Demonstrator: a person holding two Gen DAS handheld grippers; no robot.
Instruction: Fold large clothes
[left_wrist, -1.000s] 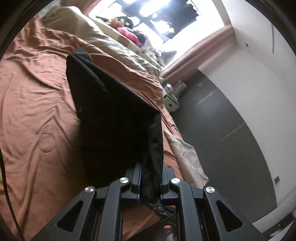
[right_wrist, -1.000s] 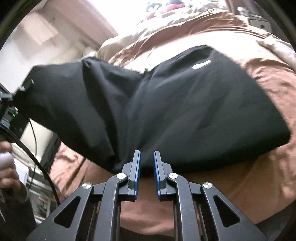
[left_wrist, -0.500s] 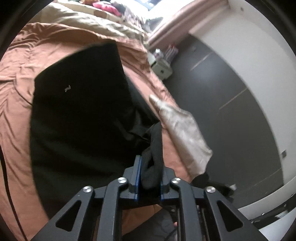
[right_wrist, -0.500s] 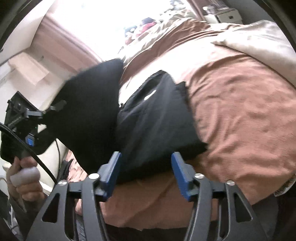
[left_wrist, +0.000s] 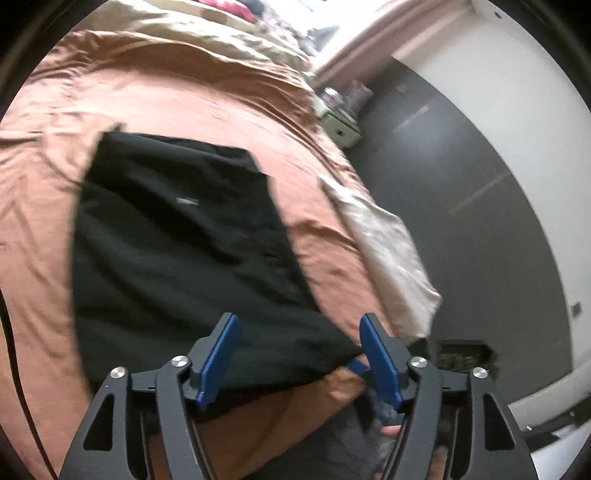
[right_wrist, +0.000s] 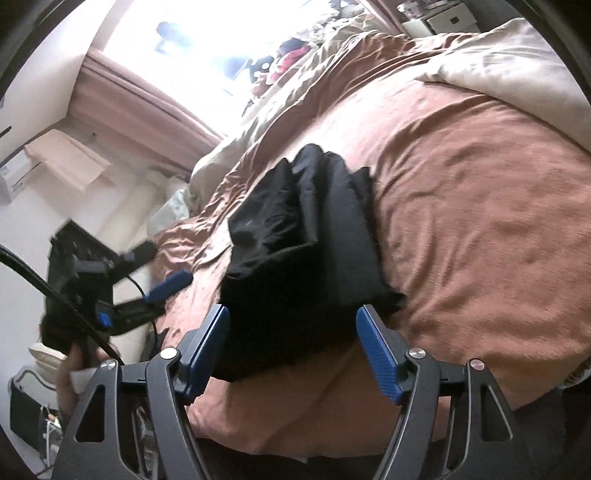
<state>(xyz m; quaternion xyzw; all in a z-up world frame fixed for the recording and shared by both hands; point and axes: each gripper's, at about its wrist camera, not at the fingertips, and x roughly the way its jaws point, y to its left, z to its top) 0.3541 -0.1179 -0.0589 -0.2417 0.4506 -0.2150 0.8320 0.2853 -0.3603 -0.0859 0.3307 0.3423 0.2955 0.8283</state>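
Matt black cloth garment (left_wrist: 177, 236) on rumpled brown fabric bedspread (left_wrist: 184, 96).

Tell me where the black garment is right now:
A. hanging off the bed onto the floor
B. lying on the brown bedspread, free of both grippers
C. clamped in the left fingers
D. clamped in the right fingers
B: the garment lies flat on the bedspread, and the left gripper and right gripper both stand apart, opening, pressing nothing.

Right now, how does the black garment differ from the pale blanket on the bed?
The black garment is dark and folded into a compact stack; the pale blanket is cream and loosely rumpled. The garment lies in the middle of the brown bedspread, while the blanket drapes along the bed's edge beside the dark floor. The garment bears a small light label; the blanket looks plain. Both rest on the bedspread, held by neither gripper.
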